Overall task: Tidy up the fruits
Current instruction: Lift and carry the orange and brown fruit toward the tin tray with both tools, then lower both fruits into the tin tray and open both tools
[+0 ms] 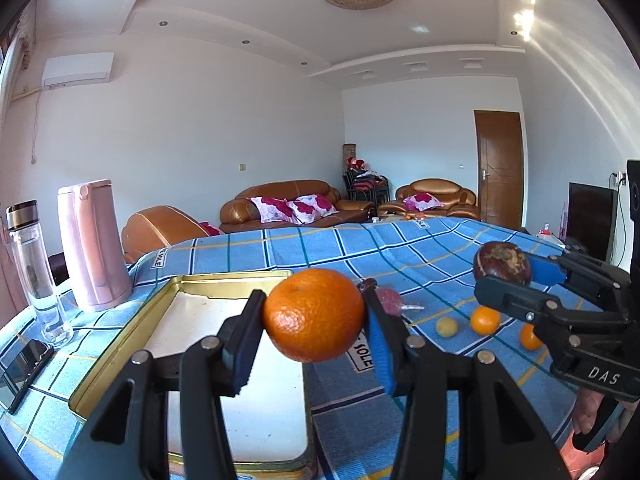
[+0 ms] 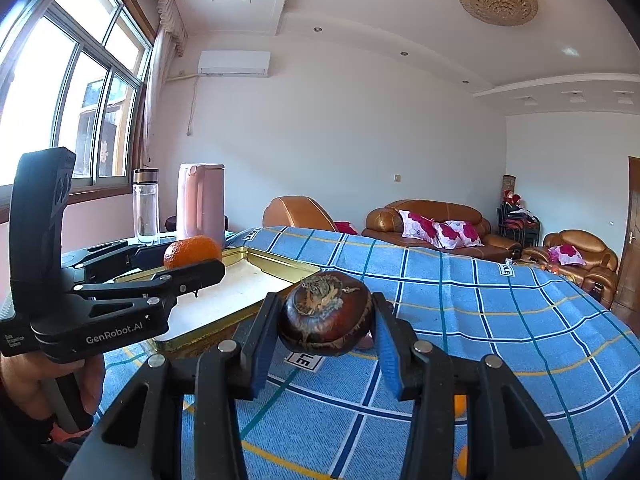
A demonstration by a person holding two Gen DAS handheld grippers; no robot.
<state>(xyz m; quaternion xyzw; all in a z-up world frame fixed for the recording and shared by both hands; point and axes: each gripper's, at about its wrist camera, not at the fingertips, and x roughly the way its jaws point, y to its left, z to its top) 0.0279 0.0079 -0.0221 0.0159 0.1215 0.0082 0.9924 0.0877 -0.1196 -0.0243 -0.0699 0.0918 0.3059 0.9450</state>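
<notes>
Blue checked cloth [image 1: 400, 248] with dark and yellow lines covers the table, and a shallow gold-rimmed metal tray [image 1: 120, 344] with a pale floor lies on it toward the left. The left gripper [image 1: 314, 316] pinches a round orange mandarin [image 1: 314, 314] between its two black fingers and holds it in the air over the tray's right edge. From the right wrist view this same left gripper [image 2: 192, 266] appears at the left with the mandarin [image 2: 192, 252] above the tray [image 2: 276, 262].

The right gripper [image 2: 326, 316] is closed on a dark brown, glossy round fruit with a dried crown [image 2: 326, 314], lifted clear of the cloth [image 2: 480, 300]; in the left wrist view the right gripper [image 1: 504, 270] carries that fruit [image 1: 502, 262] to the right of the tray.

On the cloth between the two grippers lie a small pink round fruit [image 1: 388, 300], a small yellow round fruit [image 1: 447, 326] and two small orange fruits [image 1: 485, 320] [image 1: 530, 337], apart from one another and outside the tray.

At the table's left end a pink lidded kettle [image 1: 92, 244] stands upright just beside a clear glass bottle with a metal cap [image 1: 34, 268], and a dark phone [image 1: 26, 368] lies flat near the bottle.
</notes>
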